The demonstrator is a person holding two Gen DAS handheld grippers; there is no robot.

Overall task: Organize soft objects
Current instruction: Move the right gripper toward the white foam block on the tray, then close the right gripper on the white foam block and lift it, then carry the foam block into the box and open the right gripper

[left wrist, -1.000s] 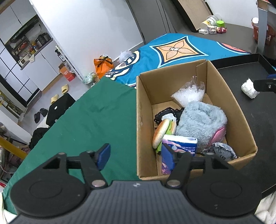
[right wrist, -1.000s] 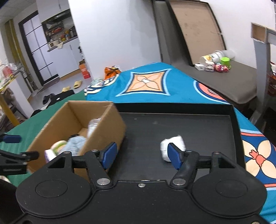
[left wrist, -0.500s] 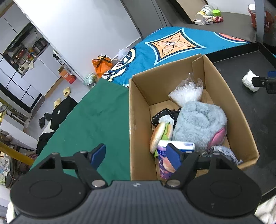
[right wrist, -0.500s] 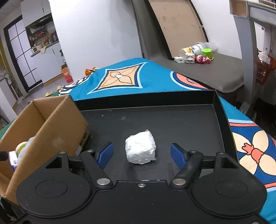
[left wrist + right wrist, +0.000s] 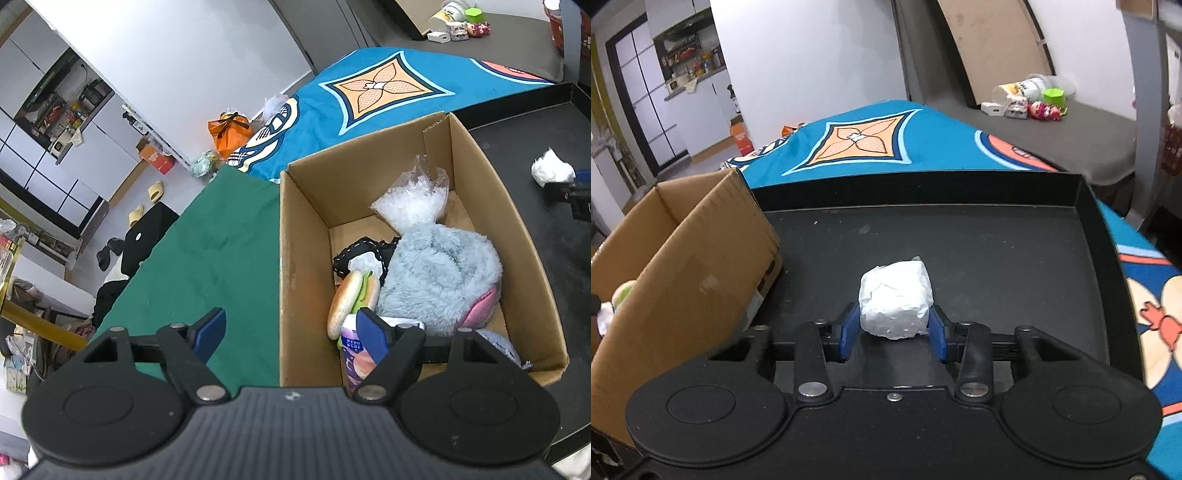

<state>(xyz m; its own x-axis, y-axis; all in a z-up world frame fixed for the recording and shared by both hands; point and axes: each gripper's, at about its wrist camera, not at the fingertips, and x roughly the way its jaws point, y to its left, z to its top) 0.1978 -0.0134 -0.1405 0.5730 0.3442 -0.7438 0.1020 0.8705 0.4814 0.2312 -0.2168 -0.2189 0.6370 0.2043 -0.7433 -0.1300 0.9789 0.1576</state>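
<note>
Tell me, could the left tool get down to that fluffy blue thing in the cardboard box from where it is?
Probably yes. The box is open on top, and the fluffy blue thing lies uncovered above the other items. The left tool is open and holds nothing, with one finger already over the box.

blue patterned cloth (image 5: 879, 140) spread past the far edge of the black tray (image 5: 997, 236) | green cloth (image 5: 207, 266) on the left | orange bag (image 5: 231, 129) and yellow slippers (image 5: 147, 203) on the floor | small toys and a green cup (image 5: 1054, 98) on the grey bench (image 5: 1089, 140)
</note>
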